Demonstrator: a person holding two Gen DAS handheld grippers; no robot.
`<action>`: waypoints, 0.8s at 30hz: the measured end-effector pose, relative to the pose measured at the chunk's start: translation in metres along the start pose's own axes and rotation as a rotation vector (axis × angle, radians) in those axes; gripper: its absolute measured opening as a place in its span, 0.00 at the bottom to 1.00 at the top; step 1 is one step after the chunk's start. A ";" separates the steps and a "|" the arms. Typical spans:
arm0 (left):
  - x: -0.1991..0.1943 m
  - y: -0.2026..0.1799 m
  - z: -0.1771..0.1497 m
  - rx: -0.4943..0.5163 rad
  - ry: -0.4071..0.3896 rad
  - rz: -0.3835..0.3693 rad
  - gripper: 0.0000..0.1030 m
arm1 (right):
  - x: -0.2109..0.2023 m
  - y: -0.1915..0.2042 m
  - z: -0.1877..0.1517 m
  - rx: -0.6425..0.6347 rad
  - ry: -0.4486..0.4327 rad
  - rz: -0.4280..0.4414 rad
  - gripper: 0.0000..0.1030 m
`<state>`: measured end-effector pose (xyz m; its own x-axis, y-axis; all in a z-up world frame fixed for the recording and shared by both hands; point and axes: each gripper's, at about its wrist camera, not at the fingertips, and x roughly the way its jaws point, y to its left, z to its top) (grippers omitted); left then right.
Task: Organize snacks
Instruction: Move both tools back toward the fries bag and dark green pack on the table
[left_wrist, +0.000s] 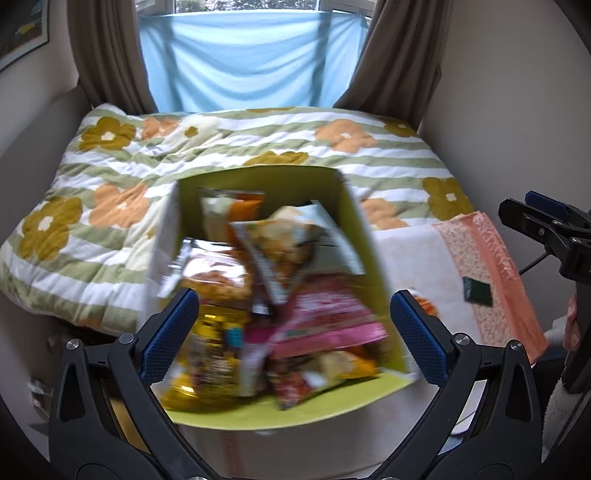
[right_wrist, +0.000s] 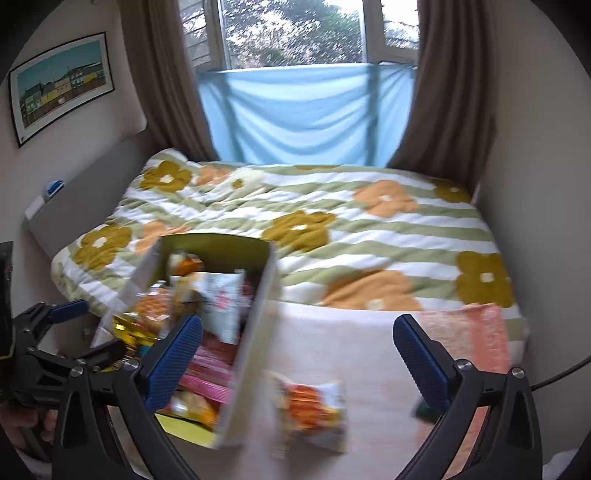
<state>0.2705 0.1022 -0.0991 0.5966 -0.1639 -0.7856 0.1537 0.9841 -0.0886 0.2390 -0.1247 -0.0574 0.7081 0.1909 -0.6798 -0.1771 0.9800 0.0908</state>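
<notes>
A cardboard box (left_wrist: 347, 206) with a lime-green lining stands at the bed's near edge, crammed with several snack packets. Among them are a pink packet (left_wrist: 325, 317), a gold one (left_wrist: 218, 328) and a white one (left_wrist: 291, 243). My left gripper (left_wrist: 293, 299) hangs open right over the box's near end, holding nothing. In the right wrist view the box (right_wrist: 251, 362) is on the left. A loose orange-and-white packet (right_wrist: 310, 410) lies on the towel beside it. My right gripper (right_wrist: 299, 354) is open above that packet, empty. Both views are blurred.
A white and peach towel (left_wrist: 491, 258) covers the bed's near right part, with a small dark green packet (left_wrist: 478, 291) on it. The flowered quilt (right_wrist: 369, 236) stretches back to the window and curtains. A person's hand (left_wrist: 572, 325) holds the right gripper's handle.
</notes>
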 end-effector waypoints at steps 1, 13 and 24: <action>0.001 -0.011 -0.001 -0.008 0.002 -0.001 0.99 | -0.004 -0.012 -0.003 -0.006 -0.006 -0.009 1.00; 0.028 -0.153 -0.025 -0.090 0.025 0.033 0.99 | -0.011 -0.155 -0.048 -0.055 0.075 -0.009 1.00; 0.082 -0.200 -0.102 -0.227 0.163 0.142 1.00 | 0.052 -0.206 -0.114 -0.192 0.245 0.085 1.00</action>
<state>0.2083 -0.1017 -0.2086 0.4629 -0.0290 -0.8860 -0.1130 0.9894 -0.0914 0.2338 -0.3228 -0.1945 0.5035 0.2293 -0.8330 -0.3708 0.9282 0.0313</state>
